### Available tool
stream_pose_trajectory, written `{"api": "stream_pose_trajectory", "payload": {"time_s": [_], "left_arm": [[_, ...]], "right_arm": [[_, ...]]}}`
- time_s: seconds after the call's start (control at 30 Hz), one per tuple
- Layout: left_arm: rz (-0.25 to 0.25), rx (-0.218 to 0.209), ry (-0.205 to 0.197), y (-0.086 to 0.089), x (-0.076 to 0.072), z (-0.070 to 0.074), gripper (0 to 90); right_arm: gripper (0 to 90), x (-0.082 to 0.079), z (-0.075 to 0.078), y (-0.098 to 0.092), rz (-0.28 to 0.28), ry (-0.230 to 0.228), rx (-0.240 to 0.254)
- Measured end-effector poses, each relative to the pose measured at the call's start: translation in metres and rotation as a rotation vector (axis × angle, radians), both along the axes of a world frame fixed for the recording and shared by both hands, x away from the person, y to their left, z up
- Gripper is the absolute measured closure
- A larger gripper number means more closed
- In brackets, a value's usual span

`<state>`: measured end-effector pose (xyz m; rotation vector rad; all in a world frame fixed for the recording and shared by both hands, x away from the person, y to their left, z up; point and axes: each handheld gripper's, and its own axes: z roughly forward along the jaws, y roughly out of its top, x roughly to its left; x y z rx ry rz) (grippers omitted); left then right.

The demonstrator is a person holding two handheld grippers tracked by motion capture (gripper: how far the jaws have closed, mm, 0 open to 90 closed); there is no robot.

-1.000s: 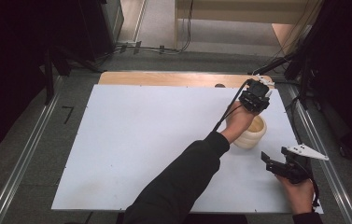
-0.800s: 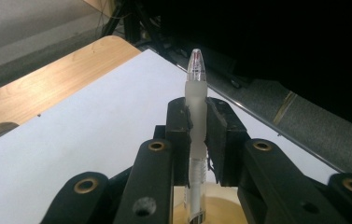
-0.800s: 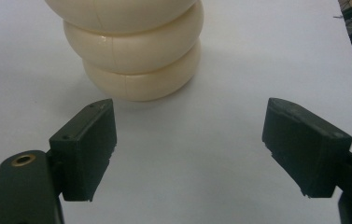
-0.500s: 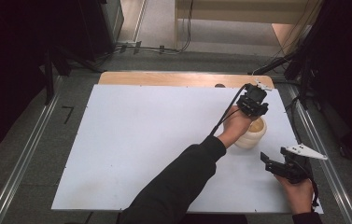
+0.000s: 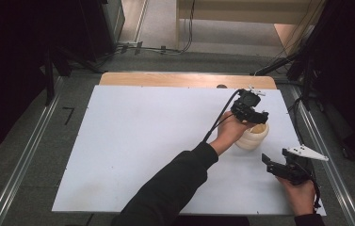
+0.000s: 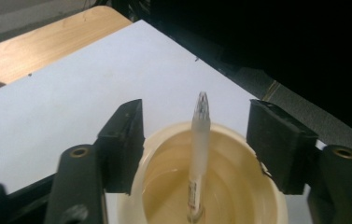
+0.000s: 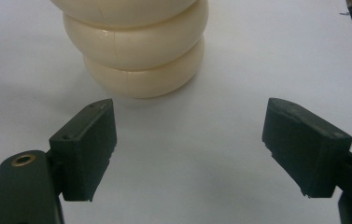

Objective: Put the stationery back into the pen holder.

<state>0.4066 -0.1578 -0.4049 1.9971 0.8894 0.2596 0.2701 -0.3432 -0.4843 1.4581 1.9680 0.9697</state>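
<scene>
Listing largest first, all placed by the cream ribbed cup (image 5: 253, 138): white table board (image 5: 133, 141) beneath it, the cup near the board's right edge; my left tongs (image 6: 194, 140) directly above the cup's mouth, jaws just been opening, released, either side of the pen; my right tongs (image 7: 190, 149) on its near side, well apart, jaws spread, empty; pen (image 6: 199, 154) upright inside the cup, untouched by the pads

Legible markings: none.
The pen (image 6: 199, 154) standing in the cream holder (image 6: 239, 196) is showing a small printed label, too blurred for reading.
</scene>
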Motion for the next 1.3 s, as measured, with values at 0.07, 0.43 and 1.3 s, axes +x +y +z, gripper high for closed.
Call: {"api": "stream_pose_trajectory", "payload": {"time_s": [0.07, 0.43, 1.3], "left_arm": [[0.004, 0.0, -0.001, 0.006, -0.002, -0.001, 34.4], [0.054, -0.012, -0.009, 0.046, -0.014, -0.004, 22.1], [0.23, -0.004, -0.008, 0.161, -0.052, -0.031, 10.8]], "right_arm": [[16.3, 0.0, 0.0, 0.001, 0.0, 0.0, -0.003], [16.3, 0.002, -0.001, 0.002, 0.001, 0.002, -0.014], [16.1, 0.0, -0.001, 0.004, -0.001, 0.0, -0.031]]}}
